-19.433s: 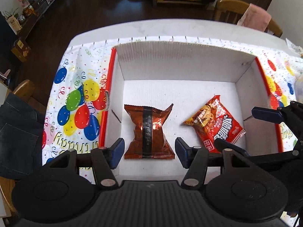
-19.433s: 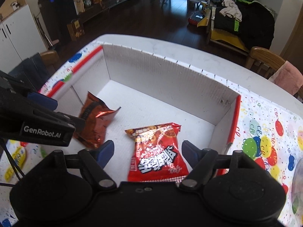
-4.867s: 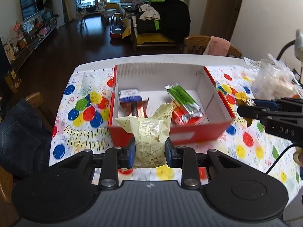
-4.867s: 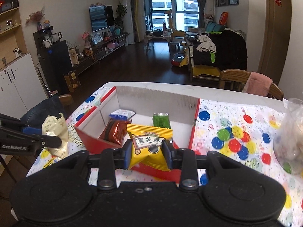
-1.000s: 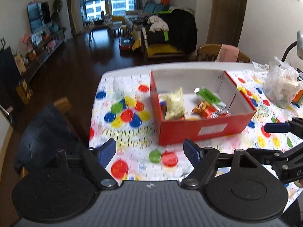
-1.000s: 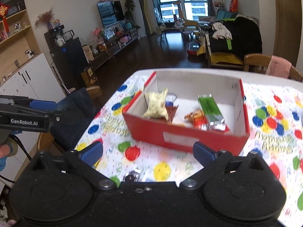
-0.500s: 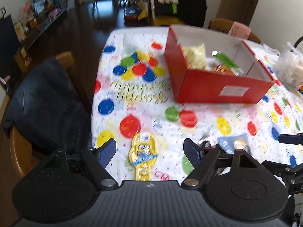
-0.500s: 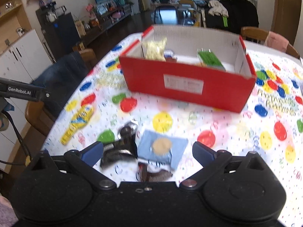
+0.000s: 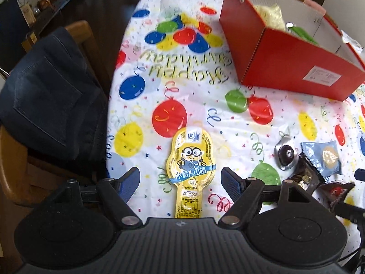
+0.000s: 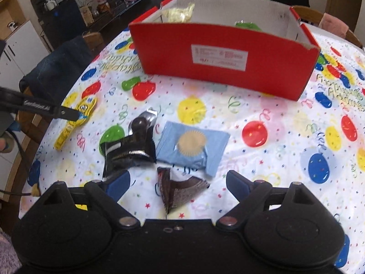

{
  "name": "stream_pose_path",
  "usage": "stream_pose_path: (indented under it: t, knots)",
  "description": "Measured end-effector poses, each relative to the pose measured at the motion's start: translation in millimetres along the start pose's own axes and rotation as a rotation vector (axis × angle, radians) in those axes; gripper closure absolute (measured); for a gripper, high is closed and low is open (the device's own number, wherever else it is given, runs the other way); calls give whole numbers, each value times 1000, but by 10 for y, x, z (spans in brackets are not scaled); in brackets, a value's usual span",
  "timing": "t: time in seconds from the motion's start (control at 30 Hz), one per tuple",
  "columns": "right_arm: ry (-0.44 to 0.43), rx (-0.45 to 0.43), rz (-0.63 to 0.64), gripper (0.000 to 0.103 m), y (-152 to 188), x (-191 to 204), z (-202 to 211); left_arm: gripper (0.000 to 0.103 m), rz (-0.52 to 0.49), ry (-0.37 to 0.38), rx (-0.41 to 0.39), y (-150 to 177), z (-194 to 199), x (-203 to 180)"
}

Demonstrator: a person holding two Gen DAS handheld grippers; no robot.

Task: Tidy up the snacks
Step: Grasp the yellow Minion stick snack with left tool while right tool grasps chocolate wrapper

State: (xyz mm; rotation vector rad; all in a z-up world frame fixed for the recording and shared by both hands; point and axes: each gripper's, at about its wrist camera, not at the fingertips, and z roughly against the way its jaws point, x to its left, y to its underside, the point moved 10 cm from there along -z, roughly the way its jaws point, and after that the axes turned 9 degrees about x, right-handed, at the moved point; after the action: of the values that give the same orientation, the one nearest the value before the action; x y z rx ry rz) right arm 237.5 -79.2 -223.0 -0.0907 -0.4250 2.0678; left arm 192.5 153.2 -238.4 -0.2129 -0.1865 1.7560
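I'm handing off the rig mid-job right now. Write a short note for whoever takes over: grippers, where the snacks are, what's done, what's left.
Left gripper: open, empty, fingers either side of the yellow cartoon snack pack lying flat on the tablecloth.
Right gripper: open, empty, low over the loose pile, dark brown wrapper between its fingers.
Red box: far side of the table, already holds a pale yellow bag and a green pack; other contents hidden.
Left on the table: yellow pack, dark brown wrapper, black packet, light blue packet, silver-wrapped sweet.
Likely next: close on one each, carry to the box.
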Motion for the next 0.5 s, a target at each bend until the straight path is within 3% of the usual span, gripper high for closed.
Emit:
stream_pose_path:
  t: [0.5]
  knots:
    - [5,41,-4,26,54,21,-135,29,8,3,31,-94,-216,-56]
